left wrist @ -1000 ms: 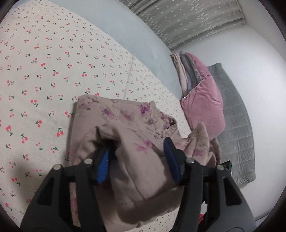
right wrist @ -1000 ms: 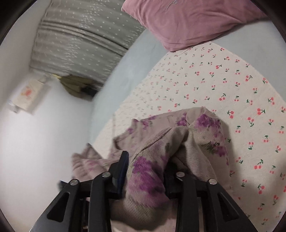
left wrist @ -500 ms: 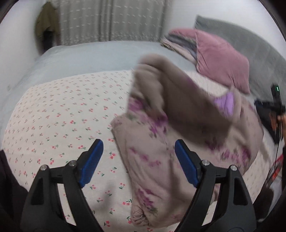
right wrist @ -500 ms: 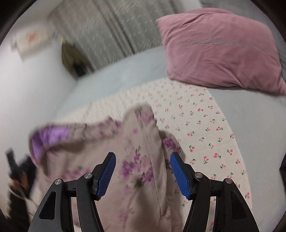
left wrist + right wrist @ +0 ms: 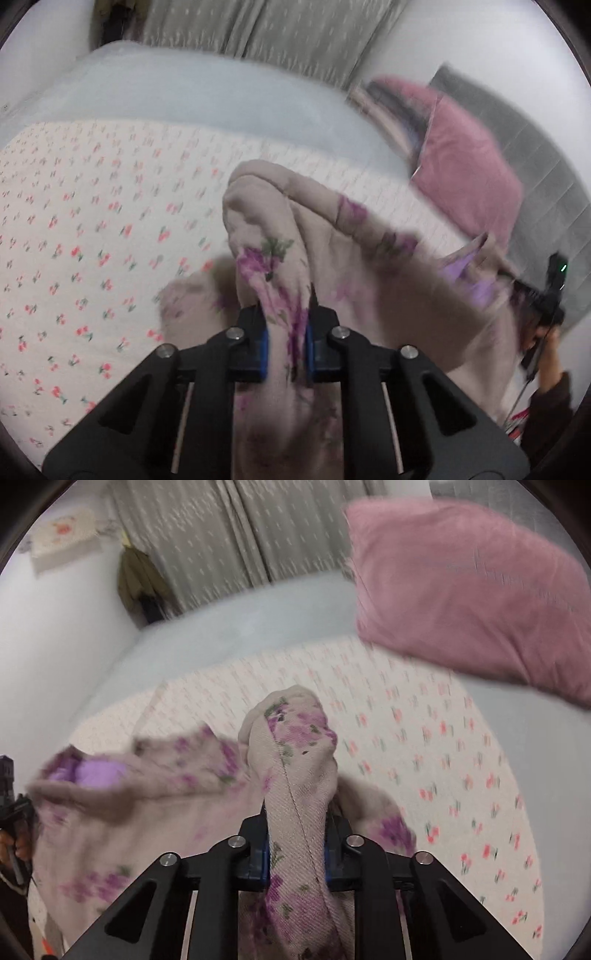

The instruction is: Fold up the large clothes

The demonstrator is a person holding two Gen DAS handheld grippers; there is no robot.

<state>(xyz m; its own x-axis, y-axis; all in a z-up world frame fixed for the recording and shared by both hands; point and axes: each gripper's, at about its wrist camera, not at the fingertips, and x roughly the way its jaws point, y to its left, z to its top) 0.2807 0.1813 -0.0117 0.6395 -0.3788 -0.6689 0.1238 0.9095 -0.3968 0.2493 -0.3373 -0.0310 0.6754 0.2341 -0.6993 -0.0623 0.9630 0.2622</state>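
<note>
left hand-held gripper [image 5: 284,343]: clamps floral garment [image 5: 332,258] | right hand-held gripper [image 5: 295,845]: same | right-view only: hanging jacket [image 5: 138,585]

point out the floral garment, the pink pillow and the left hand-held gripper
floral garment [image 5: 295,797]: right wrist view, on the bunched fold above the jaws
pink pillow [image 5: 469,602]: right wrist view, on its front face
left hand-held gripper [image 5: 286,347]: left wrist view, between its fingertips, shut on the garment

Right gripper [image 5: 295,853] jaws pinch the floral garment [image 5: 299,782] above the bedsheet [image 5: 443,775].
</note>
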